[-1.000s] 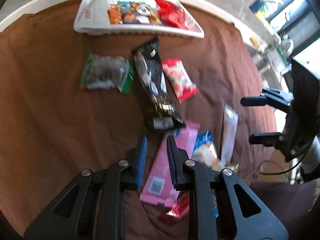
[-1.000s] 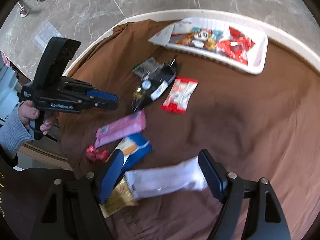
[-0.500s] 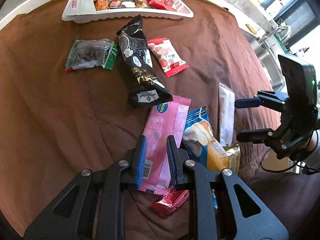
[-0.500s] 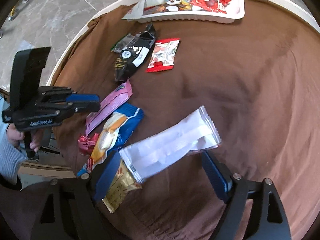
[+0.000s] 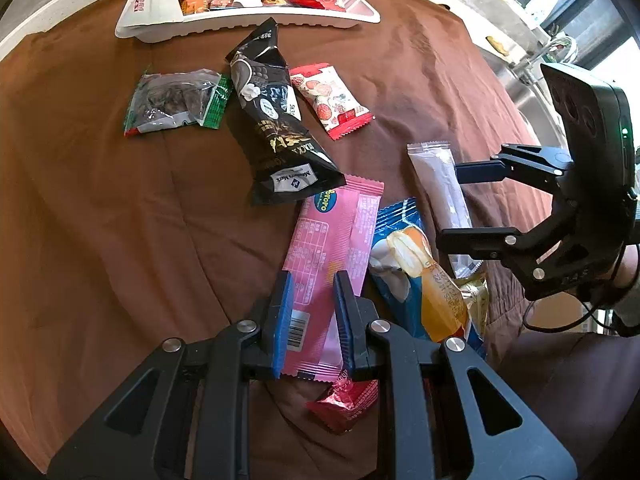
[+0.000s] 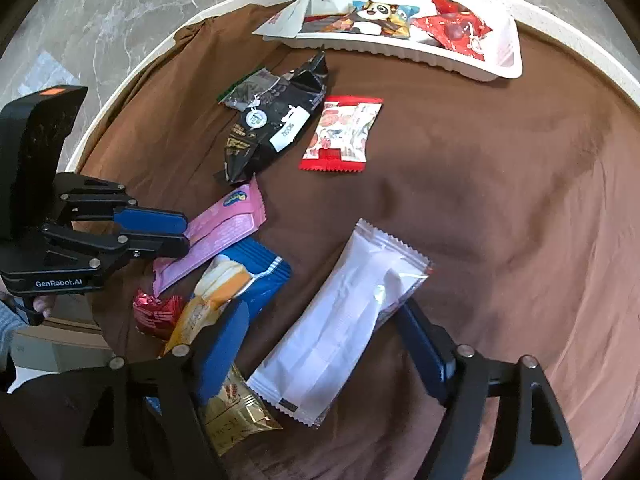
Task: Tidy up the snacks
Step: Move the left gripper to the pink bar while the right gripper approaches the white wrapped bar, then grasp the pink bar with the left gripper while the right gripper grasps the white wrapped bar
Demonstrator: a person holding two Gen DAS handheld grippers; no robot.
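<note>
Left wrist view: the pink pack (image 5: 334, 256) lies flat on the brown cloth (image 5: 100, 220) near the table's near edge, its lower end between the blue pads of the left gripper (image 5: 311, 312), whose jaws stand at a narrow gap on either side of it; contact cannot be told. Touching its right side lies the blue pack (image 5: 416, 268), and a red candy (image 5: 344, 402) sits under its near end. A black bag (image 5: 276, 128) overlaps the pink pack's far end, with a green-edged pack (image 5: 176, 102) to its left and a red-and-white pack (image 5: 330, 100) to its right. Along the far edge sits the white tray (image 5: 160, 32), holding several snacks.

Right wrist view: the right gripper (image 6: 324, 344) is spread wide, its fingers on either side of the white pack (image 6: 344, 332), which lies on the cloth; the right finger is at the pack's edge. A gold pack (image 6: 236, 416) lies at the near edge, beside the left finger. The table's pale rim (image 6: 132, 84) shows beyond the cloth.
</note>
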